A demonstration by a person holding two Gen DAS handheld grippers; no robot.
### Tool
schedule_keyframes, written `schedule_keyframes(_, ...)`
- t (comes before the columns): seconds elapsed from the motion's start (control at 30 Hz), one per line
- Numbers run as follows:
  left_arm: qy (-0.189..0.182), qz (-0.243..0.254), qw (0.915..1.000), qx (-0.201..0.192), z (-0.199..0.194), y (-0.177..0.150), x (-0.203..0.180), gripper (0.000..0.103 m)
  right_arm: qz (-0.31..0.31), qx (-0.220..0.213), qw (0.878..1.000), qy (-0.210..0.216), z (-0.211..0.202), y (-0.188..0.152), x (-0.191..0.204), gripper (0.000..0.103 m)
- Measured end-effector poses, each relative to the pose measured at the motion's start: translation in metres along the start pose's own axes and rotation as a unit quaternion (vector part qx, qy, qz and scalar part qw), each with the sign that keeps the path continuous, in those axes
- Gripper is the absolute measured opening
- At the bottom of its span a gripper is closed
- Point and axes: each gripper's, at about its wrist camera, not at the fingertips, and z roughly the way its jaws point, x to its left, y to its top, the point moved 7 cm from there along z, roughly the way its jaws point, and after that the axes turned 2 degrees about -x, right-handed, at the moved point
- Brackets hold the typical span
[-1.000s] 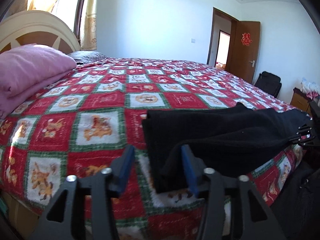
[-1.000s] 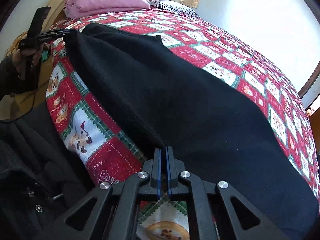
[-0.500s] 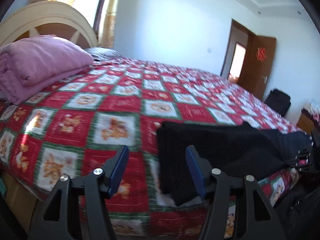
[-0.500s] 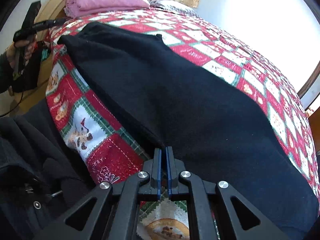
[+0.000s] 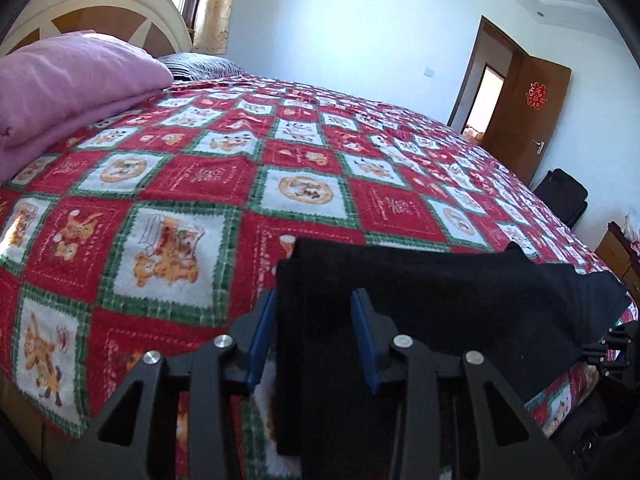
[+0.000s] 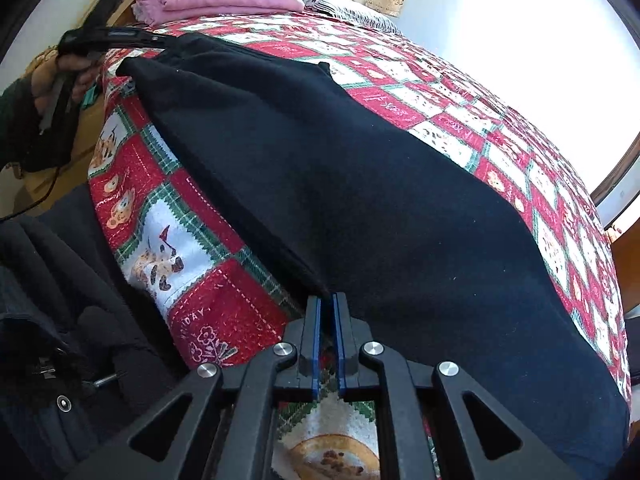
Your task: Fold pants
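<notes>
Black pants (image 5: 440, 300) lie along the near edge of a bed with a red, green and white patchwork cover (image 5: 200, 184). My left gripper (image 5: 314, 320) is open, its blue pads on either side of the pants' narrow end. My right gripper (image 6: 327, 312) is shut on the near edge of the pants (image 6: 360, 184) at their other end. The right wrist view shows the left gripper (image 6: 132, 38) at the far end of the pants. The left wrist view shows the right gripper (image 5: 608, 350) at the right edge.
A folded pink blanket (image 5: 68, 80) lies by the headboard (image 5: 100, 16), with a striped pillow (image 5: 200, 66) behind it. An open brown door (image 5: 524, 108) and a black bag (image 5: 560, 196) stand across the room. Dark clothing (image 6: 52, 320) is close beside the bed edge.
My left gripper has moved forward over the narrow end of the pants, so the cloth now lies between its open fingers. My right gripper has stayed shut on the edge.
</notes>
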Motion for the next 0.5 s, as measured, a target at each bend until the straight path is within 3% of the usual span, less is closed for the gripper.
schedule_keyframes(0.13, 0.005, -0.006, 0.9999, -0.009, 0.001, 0.008, -0.002, 0.014, 0.007, -0.003, 1.0, 0.002, -0.001, 0.0, 0.0, 0.006)
schedule_keyframes(0.33, 0.006, -0.003, 0.9983, -0.058, -0.008, 0.035, -0.004, 0.011, 0.012, -0.005, 1.0, 0.002, 0.0, -0.001, -0.001, 0.007)
schedule_keyframes(0.5, 0.02, 0.006, 0.9994, -0.028, 0.022, 0.028, 0.005, 0.012, 0.015, -0.005, 1.0, 0.001, -0.001, 0.0, -0.001, 0.007)
